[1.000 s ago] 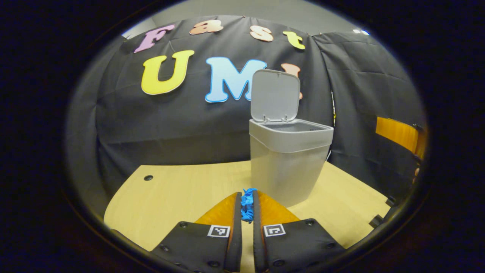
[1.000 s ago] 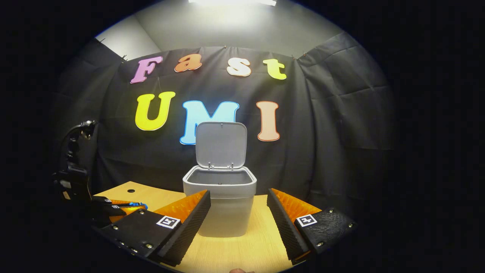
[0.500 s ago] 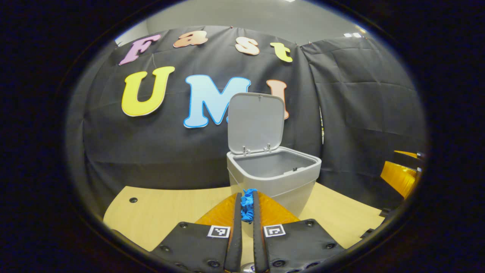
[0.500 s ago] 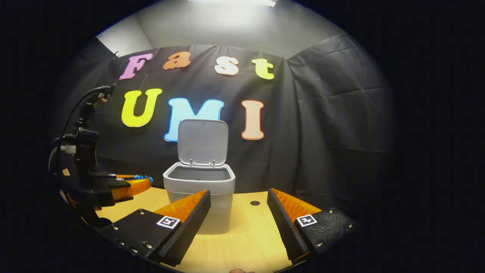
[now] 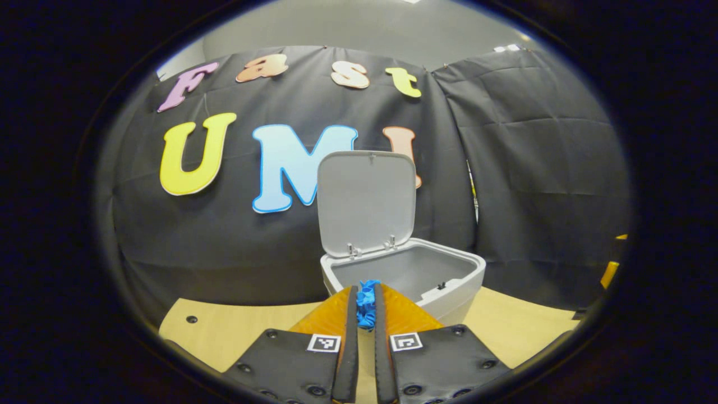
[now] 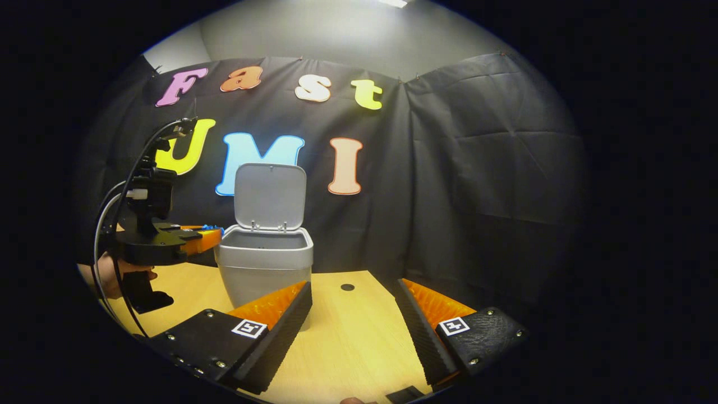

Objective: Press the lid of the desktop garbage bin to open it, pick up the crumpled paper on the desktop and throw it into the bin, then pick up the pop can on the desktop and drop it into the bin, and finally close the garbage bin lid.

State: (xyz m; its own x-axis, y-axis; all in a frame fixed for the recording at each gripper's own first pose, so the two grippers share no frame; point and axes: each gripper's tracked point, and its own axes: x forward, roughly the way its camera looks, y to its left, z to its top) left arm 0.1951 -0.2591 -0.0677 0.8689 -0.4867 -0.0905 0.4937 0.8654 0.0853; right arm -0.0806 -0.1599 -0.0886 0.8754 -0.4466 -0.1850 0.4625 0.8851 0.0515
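The crumpled paper (image 5: 367,298) is a small bright-blue wad, creased and irregular, pinched between the jaws of the left gripper (image 5: 365,306) with a bit of it poking up past the tips. It probably weighs almost nothing and squashes easily, so a light pinch across its middle should be enough; being soft, it is unlikely to slip, but it may cling to a pad on release rather than fall clean. The left jaws are nearly closed, both pressing on the wad, with only its thickness between them. In the left gripper view the paper sits just short of the near rim of the garbage bin (image 5: 449,294), at about rim height; in the right gripper view the same gripper (image 6: 208,234), held by a hand (image 6: 106,275), has its tip next to the bin's left edge. The bin is pale grey plastic, squarish with rounded corners, and the visible part of its interior looks empty. Its lid (image 5: 366,202) stands upright on rear hinges. The right gripper (image 6: 354,320) hangs over the wooden table (image 6: 348,348), jaws wide apart and holding nothing.
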